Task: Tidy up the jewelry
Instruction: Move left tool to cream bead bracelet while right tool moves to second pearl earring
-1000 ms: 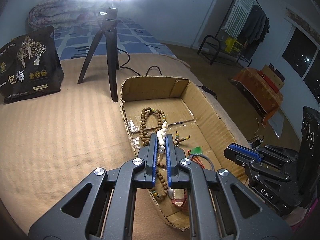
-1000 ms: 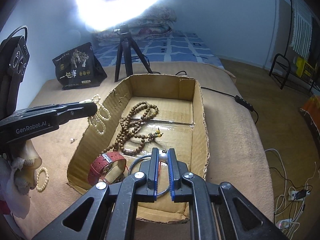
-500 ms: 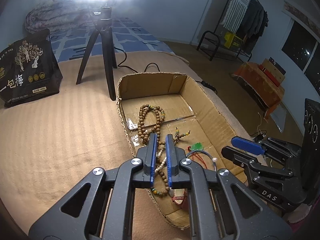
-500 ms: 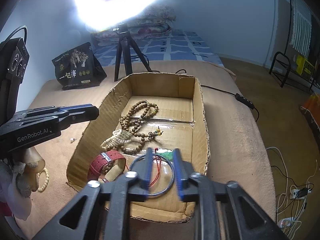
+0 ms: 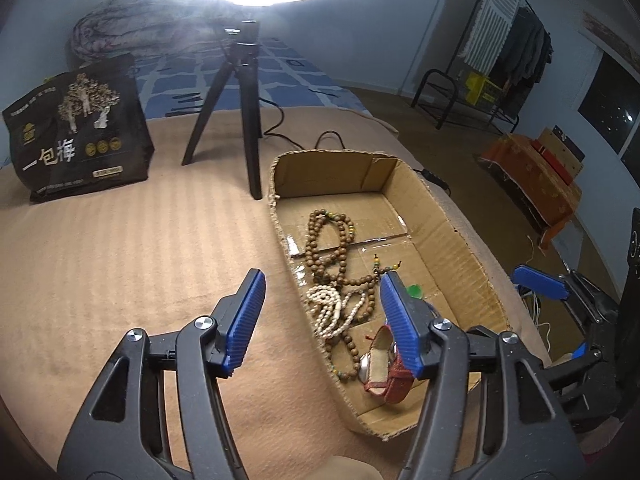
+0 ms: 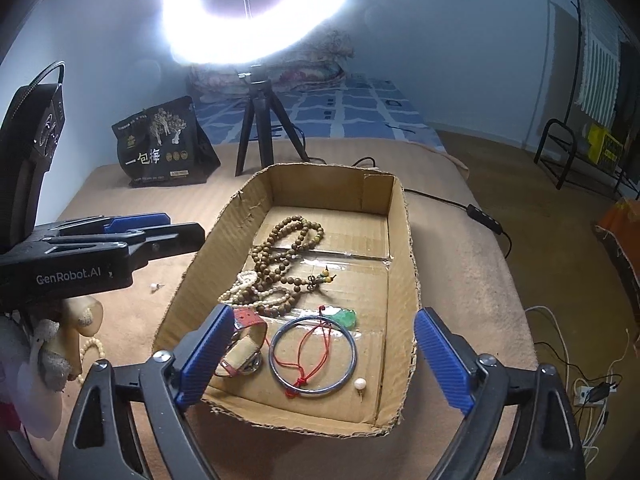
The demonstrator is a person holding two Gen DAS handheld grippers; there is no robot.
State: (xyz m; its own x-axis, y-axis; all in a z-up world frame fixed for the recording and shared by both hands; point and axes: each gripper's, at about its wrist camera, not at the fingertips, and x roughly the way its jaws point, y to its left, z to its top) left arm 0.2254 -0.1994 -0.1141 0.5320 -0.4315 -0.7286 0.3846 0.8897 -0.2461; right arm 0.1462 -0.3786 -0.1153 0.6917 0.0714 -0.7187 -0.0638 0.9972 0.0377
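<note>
A cardboard box [image 6: 404, 240] [image 5: 452, 236] on the bed holds brown wooden beads [image 6: 288, 248] [image 5: 332, 240], a white bead strand [image 6: 248, 292] [image 5: 332, 308], a red watch [image 6: 240, 344] [image 5: 388, 364], a silver bangle [image 6: 313, 356], a green pendant on red cord [image 6: 343, 317] and a pearl earring [image 6: 361, 384]. My left gripper [image 5: 320, 320] is open and empty above the box's left wall. My right gripper [image 6: 320, 360] is open and empty above the box's near end. A pearl stud [image 6: 154, 287] and a cream bracelet [image 6: 90, 354] lie on the blanket left of the box.
A ring light on a black tripod [image 5: 244, 92] [image 6: 260, 120] stands behind the box, beside a black snack bag [image 5: 80, 136] [image 6: 164, 144]. A cable with a switch [image 6: 480, 216] runs right of the box. A pale figure [image 6: 52, 344] is at the left.
Both grippers opened. The white bead strand left my left gripper and lies in the box on the brown beads. The pearl earring left my right gripper and lies by the bangle.
</note>
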